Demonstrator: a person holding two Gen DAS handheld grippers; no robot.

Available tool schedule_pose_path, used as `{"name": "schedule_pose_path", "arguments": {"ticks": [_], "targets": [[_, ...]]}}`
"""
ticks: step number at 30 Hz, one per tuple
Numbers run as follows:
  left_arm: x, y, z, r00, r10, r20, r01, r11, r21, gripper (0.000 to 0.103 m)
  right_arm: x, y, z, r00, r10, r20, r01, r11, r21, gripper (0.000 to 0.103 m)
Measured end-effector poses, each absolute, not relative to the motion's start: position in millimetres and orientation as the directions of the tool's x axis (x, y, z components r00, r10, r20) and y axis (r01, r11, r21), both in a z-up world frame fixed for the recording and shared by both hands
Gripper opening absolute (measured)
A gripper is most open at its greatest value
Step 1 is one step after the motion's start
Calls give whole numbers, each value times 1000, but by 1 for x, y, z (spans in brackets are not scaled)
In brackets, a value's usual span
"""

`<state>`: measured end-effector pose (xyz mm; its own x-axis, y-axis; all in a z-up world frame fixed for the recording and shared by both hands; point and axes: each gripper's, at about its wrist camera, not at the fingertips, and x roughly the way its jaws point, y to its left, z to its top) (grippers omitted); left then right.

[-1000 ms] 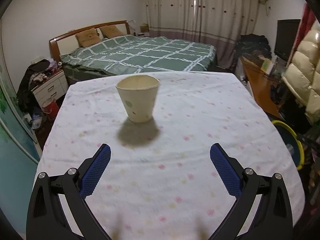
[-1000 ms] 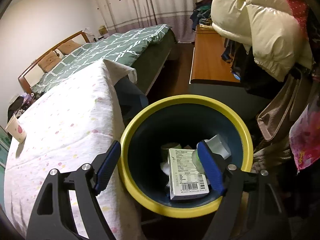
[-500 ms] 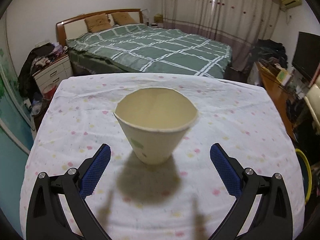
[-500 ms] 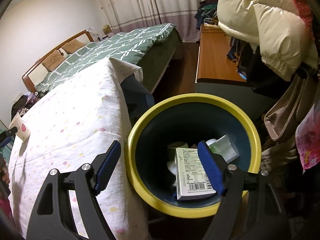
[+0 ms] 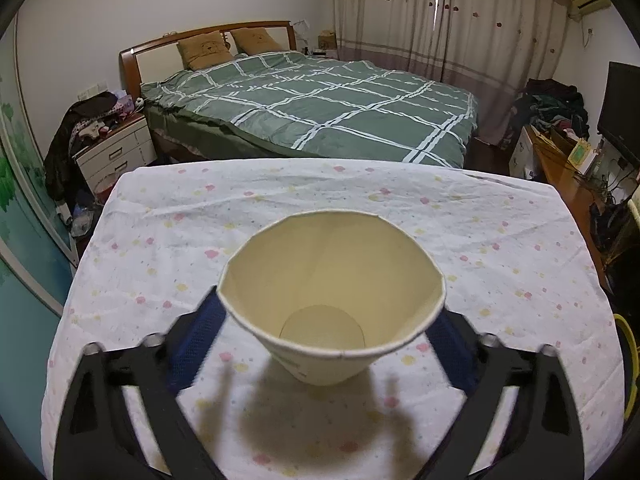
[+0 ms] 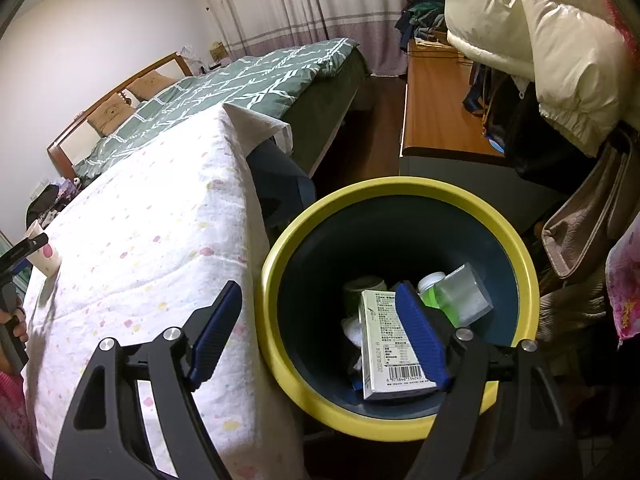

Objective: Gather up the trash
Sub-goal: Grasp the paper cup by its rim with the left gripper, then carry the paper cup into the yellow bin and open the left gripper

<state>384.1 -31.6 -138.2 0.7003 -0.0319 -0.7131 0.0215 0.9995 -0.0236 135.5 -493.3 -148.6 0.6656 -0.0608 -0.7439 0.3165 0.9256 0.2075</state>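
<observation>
Paper cup (image 5: 332,304) now nearer, on tablecloth (image 5: 500,248)

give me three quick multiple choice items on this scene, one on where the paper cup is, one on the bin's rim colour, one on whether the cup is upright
1. Where is the paper cup?
A. on the table's dotted cloth, between the left gripper's fingers
B. inside the bin
C. on the bed

2. What colour is the rim of the bin?
A. red
B. yellow
C. white

3. How does the cup stand?
A. lying on its side
B. upside down
C. upright, mouth open and empty

Answers:
1 A: the left wrist view shows the cup on the cloth, with the blue pads of the left gripper on either side as its jaws are closing.
2 B: the right wrist view shows a yellow ring around the dark inside, where a white box lies.
3 C: its bare round bottom shows through the open mouth.
</observation>
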Motion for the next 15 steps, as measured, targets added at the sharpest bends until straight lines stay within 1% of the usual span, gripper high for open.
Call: {"name": "schedule_pose_path", "arguments": {"ticks": [1,4,11,15], "targets": [[386,-32,-139,699,-33,-715,23,999,-23,77,136,-493,-149,666,-61,-743,317,925,208,75],[390,-33,-139,700,-48,-712,33,999,-35,70,133,-495,-146,671,-60,-739,317,924,214,75],[364,-56,-123,717,-82,-692,106,994,-7,69,121,-497,-139,691,-61,-720,316,922,225,75],[339,-95,-105,707,-156,-690,211,978,-5,69,105,-500,-133,704,-75,-706,326,918,227,75]]}}
